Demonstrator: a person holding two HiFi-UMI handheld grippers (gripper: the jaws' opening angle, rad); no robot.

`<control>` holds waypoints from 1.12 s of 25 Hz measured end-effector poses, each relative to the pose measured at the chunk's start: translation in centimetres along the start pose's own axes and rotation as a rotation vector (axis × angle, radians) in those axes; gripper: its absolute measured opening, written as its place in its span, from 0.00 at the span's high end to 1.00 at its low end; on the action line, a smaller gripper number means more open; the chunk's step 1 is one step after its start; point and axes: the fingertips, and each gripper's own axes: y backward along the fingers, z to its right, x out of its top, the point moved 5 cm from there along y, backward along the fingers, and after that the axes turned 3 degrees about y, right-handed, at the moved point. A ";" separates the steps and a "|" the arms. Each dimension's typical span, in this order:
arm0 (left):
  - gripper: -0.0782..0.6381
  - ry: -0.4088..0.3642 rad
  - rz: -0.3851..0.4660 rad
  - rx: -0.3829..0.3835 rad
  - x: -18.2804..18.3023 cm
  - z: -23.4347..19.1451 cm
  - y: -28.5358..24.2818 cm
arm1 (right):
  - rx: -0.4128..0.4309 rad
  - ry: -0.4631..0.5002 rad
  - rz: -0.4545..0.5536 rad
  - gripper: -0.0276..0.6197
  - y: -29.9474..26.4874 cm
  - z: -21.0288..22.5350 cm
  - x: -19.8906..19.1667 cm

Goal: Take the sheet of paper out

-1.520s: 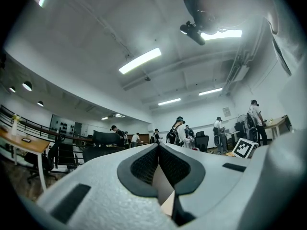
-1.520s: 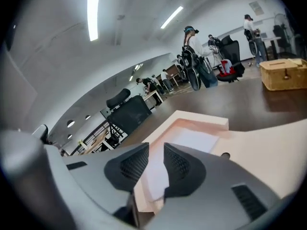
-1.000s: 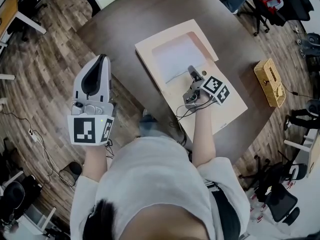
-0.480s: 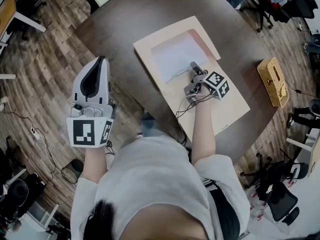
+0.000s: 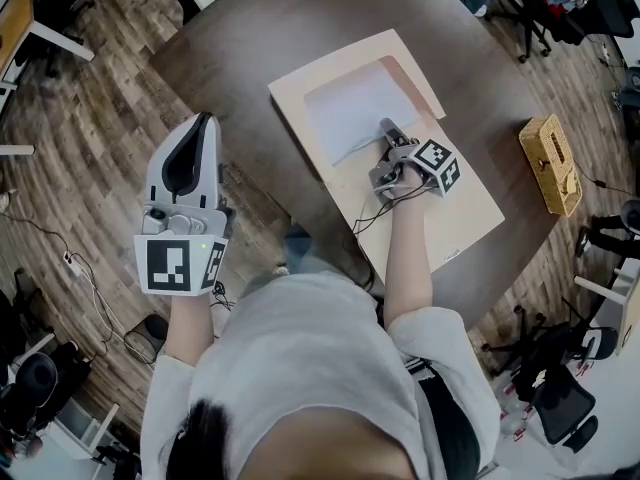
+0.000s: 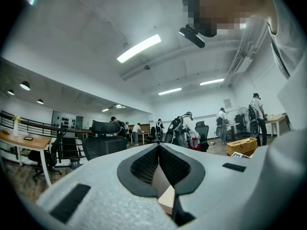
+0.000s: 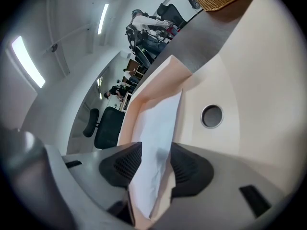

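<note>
**Head view:** the sheet of paper (image 5: 350,108) lies in an open tan folder (image 5: 455,218) on the bench (image 5: 250,38), toward the folder's 11 o'clock end. The right gripper (image 5: 388,130) is at the sheet's 5 o'clock corner. The left gripper (image 5: 204,120) is off the bench, at 8 o'clock.

**Left gripper view:** jaws together.

**Right gripper view:** jaws wide, just opened, with the sheet's corner between them, unclamped.

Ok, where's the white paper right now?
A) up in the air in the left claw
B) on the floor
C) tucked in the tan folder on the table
C: the white paper lies inside the tan folder on the table, its edge between the jaws of the right claw, which have just been opening.
</note>
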 end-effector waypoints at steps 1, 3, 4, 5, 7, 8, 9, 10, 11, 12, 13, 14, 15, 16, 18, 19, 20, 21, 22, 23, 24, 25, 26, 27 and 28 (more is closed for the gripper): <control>0.88 0.000 0.000 -0.001 0.0 0.0 0.0 | 0.010 -0.009 -0.008 0.71 -0.1 -0.1 -0.3; 0.88 -0.001 0.000 -0.001 0.1 -0.1 0.0 | 0.030 -0.023 -0.025 0.71 -0.3 -0.4 -0.8; 0.88 -0.002 0.000 0.000 0.1 -0.1 0.0 | 0.039 -0.028 -0.035 0.71 -0.5 -0.6 -1.1; 0.88 -0.003 0.000 0.001 0.2 -0.1 0.0 | 0.047 -0.031 -0.045 0.71 -0.7 -0.8 -1.4; 0.88 -0.004 0.000 0.005 0.2 -0.2 0.1 | 0.058 -0.029 -0.059 0.71 -1.1 -1.3 -2.0; 0.88 -0.005 0.000 0.007 0.2 -0.3 0.1 | 0.064 -0.028 -0.066 0.71 -1.4 -1.5 -2.4; 0.88 -0.006 0.000 0.009 0.2 -0.3 0.1 | 0.070 -0.026 -0.074 0.71 -1.6 -1.7 -2.7; 0.88 -0.007 -0.002 0.012 0.2 -0.3 0.2 | 0.076 -0.025 -0.082 0.71 -1.9 -2.0 -2.9; 0.88 -0.007 -0.003 0.015 0.1 -0.4 0.2 | 0.083 -0.025 -0.089 0.71 -2.1 -2.2 -3.2; 0.88 -0.008 -0.004 0.018 0.1 -0.4 0.2 | 0.089 -0.024 -0.094 0.71 -2.4 -2.4 -3.3; 0.88 -0.007 -0.006 0.022 0.1 -0.5 0.2 | 0.096 -0.023 -0.097 0.71 -2.7 -2.7 -3.4; 0.88 -0.007 -0.008 0.025 0.0 -0.7 0.3 | 0.101 -0.021 -0.099 0.71 -3.0 -2.9 -3.5; 0.88 -0.007 -0.010 0.029 0.0 -0.8 0.3 | 0.106 -0.020 -0.100 0.71 -3.4 -3.2 -3.6; 0.88 -0.008 -0.013 0.033 0.0 -1.0 0.3 | 0.110 -0.019 -0.100 0.71 -3.7 -3.5 -3.6; 0.88 -0.009 -0.018 0.042 -0.1 -1.2 0.3 | 0.119 -0.017 -0.100 0.71 -4.3 -3.9 -3.5; 0.88 -0.009 -0.021 0.046 -0.2 -1.3 0.4 | 0.123 -0.015 -0.100 0.71 -4.6 -4.0 -3.5; 0.88 -0.010 -0.024 0.050 -0.3 -1.3 0.4 | 0.127 -0.013 -0.101 0.71 -4.9 -4.2 -3.5; 0.88 -0.012 -0.028 0.055 -0.4 -1.4 0.5 | 0.129 -0.009 -0.103 0.71 -5.2 -4.3 -3.5; 0.88 -0.014 -0.032 0.060 -0.5 -1.4 0.5 | 0.130 -0.004 -0.105 0.71 -5.4 -4.4 -3.5; 0.88 -0.015 -0.035 0.065 -0.5 -1.5 0.5 | 0.126 0.003 -0.106 0.72 -5.6 -4.4 -3.5; 0.88 -0.017 -0.038 0.069 -0.5 -1.5 0.5 | 0.119 0.008 -0.105 0.75 -5.7 -4.4 -3.5; 0.88 -0.018 -0.040 0.071 -0.4 -1.5 0.6 | 0.110 0.013 -0.103 0.80 -5.7 -4.4 -3.5; 0.88 -0.020 -0.040 0.071 -0.4 -1.5 0.7 | 0.100 0.015 -0.099 0.85 -5.7 -4.3 -3.5; 0.88 -0.022 -0.039 0.071 -0.4 -1.6 0.8 | 0.092 0.015 -0.094 0.88 -5.6 -4.2 -3.6; 0.88 -0.023 -0.039 0.071 -0.4 -1.6 0.8 | 0.088 0.016 -0.089 0.91 -5.5 -4.2 -3.7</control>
